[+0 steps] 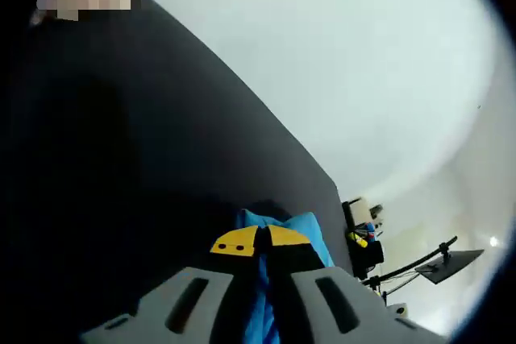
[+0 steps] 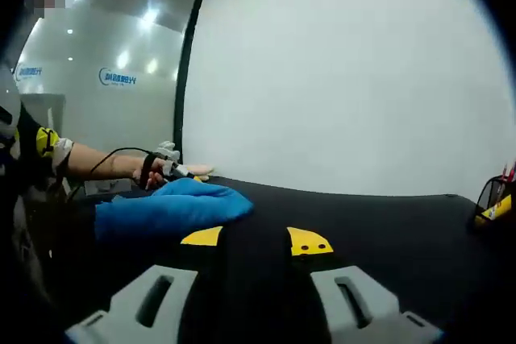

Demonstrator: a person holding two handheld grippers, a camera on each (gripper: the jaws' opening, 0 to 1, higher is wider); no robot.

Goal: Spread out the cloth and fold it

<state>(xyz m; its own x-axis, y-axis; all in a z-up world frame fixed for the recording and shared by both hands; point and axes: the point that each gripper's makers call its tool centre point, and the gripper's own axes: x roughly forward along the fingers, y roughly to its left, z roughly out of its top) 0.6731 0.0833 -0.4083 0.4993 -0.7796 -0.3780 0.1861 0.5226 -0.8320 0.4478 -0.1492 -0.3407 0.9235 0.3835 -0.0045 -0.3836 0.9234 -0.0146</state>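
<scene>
In the left gripper view a bright blue cloth (image 1: 284, 225) bunches just past my yellow jaw tips and runs down between the jaws. My left gripper (image 1: 258, 242) is shut on it, tips nearly touching, over the black table (image 1: 161, 159). In the right gripper view the same blue cloth (image 2: 169, 208) lies in a long bunch on the black table (image 2: 387, 215), left of and beyond my jaws. My right gripper (image 2: 255, 239) stands open, its tips wide apart with nothing between them. The cloth's near edge sits beside the left tip.
A person's forearm and hand (image 2: 153, 168) with a cable reach in from the left at the cloth's far end. A black pen holder (image 1: 361, 241) (image 2: 495, 199) stands at the table's edge. A black stand (image 1: 448, 262) sits beyond it. A white wall and a glass partition (image 2: 113, 78) are behind.
</scene>
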